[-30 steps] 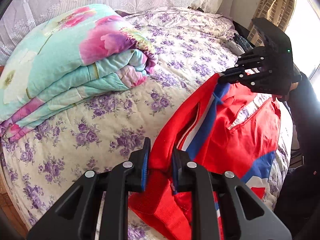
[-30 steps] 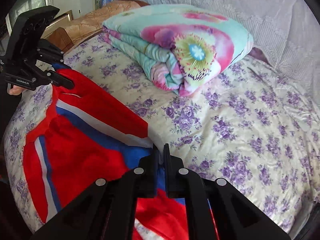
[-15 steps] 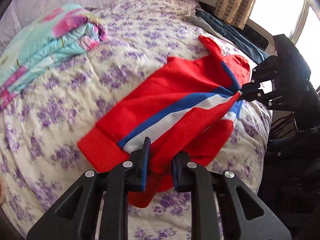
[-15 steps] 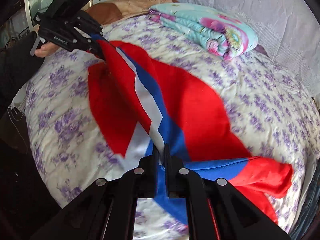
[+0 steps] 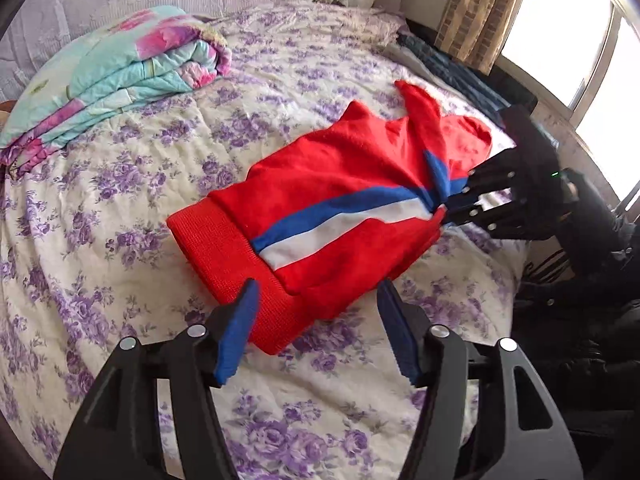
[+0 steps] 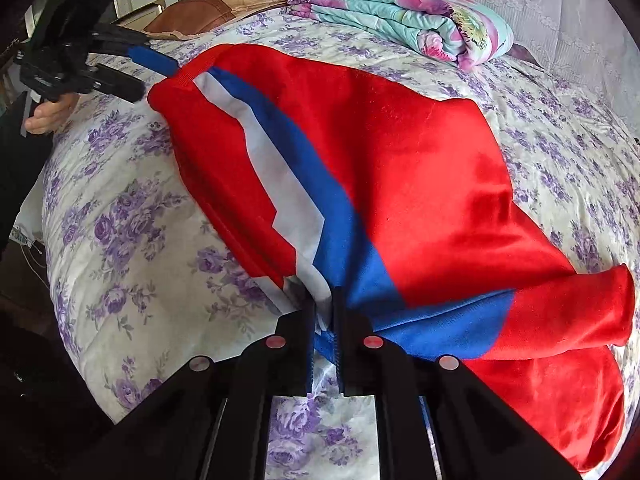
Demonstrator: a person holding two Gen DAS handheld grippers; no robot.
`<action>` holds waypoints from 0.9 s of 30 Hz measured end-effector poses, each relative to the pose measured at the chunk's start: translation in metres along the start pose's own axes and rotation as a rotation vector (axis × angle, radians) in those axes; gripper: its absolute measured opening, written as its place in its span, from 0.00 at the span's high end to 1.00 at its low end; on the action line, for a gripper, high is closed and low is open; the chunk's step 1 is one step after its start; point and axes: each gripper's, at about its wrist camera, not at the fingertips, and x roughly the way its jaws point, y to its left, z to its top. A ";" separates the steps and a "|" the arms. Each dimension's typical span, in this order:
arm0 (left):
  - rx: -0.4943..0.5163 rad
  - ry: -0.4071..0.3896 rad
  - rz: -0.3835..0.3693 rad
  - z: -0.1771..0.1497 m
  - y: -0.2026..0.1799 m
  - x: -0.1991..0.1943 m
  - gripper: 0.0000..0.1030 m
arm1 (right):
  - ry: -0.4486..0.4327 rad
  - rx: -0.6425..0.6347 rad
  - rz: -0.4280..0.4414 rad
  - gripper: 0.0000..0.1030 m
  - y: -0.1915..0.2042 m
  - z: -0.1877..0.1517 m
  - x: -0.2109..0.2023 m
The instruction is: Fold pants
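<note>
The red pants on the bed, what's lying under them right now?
The red pants lie folded on the purple-flowered bedsheet; that sheet shows all around them. Whatever sits beneath the fabric itself is covered. The right gripper pinches one edge; the left gripper is open.

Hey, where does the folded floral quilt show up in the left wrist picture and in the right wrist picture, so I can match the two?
Left wrist view: the folded floral quilt lies at upper left, on the bed beyond the red pants.
Right wrist view: the quilt lies at top, right of center, again beyond the pants.
Shared landmark: the pants' blue and white stripe.
</note>
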 end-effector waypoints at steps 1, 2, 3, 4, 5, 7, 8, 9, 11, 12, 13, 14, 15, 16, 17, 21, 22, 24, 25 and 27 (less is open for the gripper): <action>-0.004 -0.040 -0.015 0.000 -0.005 -0.010 0.42 | -0.006 0.013 0.010 0.90 -0.002 -0.001 0.000; -0.010 -0.091 -0.027 0.001 -0.012 -0.021 0.38 | -0.011 0.026 0.020 0.90 -0.004 -0.001 0.000; -0.026 -0.141 -0.018 0.005 -0.021 -0.029 0.32 | -0.016 0.037 0.028 0.90 -0.006 -0.001 0.000; -0.071 -0.183 0.042 0.014 -0.030 -0.032 0.18 | -0.022 0.044 0.030 0.90 -0.006 -0.002 -0.001; -0.131 -0.200 0.100 0.024 -0.036 -0.027 0.13 | -0.027 0.049 0.028 0.90 -0.006 -0.002 -0.001; -0.245 -0.156 0.138 0.043 -0.048 -0.002 0.14 | -0.037 0.053 0.014 0.90 -0.004 -0.004 -0.003; -0.294 -0.127 0.146 0.051 -0.053 0.014 0.22 | -0.041 0.057 0.009 0.90 -0.003 -0.005 -0.004; -0.339 -0.087 0.152 0.057 -0.057 0.035 0.28 | -0.044 0.063 0.005 0.89 -0.003 -0.005 -0.006; -0.428 0.028 0.173 0.054 -0.054 0.079 0.65 | -0.043 0.085 -0.001 0.89 -0.006 -0.006 -0.010; -0.488 0.097 0.172 0.048 -0.048 0.103 0.76 | -0.036 0.097 0.001 0.87 -0.007 -0.007 -0.015; -0.541 0.135 0.175 0.039 -0.042 0.120 0.86 | -0.026 0.108 0.009 0.85 -0.009 -0.009 -0.021; -0.561 0.095 0.185 0.033 -0.040 0.124 0.86 | -0.014 0.120 0.020 0.76 -0.011 -0.010 -0.029; -0.556 0.061 0.195 0.030 -0.042 0.121 0.86 | -0.009 0.134 0.022 0.65 -0.015 -0.011 -0.040; -0.559 0.054 0.195 0.027 -0.042 0.119 0.88 | -0.016 0.150 0.012 0.62 -0.021 -0.011 -0.053; -0.574 0.046 0.186 0.024 -0.040 0.118 0.88 | -0.024 0.172 -0.005 0.61 -0.030 -0.010 -0.067; -0.590 0.004 0.129 0.016 -0.029 0.116 0.92 | -0.022 0.331 -0.208 0.48 -0.096 0.012 -0.115; -0.578 -0.009 0.124 0.015 -0.028 0.116 0.93 | -0.007 0.387 -0.269 0.43 -0.119 0.018 -0.121; -0.562 -0.041 0.119 0.014 -0.029 0.116 0.93 | 0.042 0.505 -0.345 0.40 -0.167 0.029 -0.123; -0.557 -0.050 0.120 0.013 -0.030 0.115 0.93 | 0.075 0.560 -0.367 0.40 -0.190 0.035 -0.119; -0.539 -0.058 0.138 0.014 -0.034 0.115 0.93 | 0.144 0.671 -0.375 0.40 -0.232 0.038 -0.103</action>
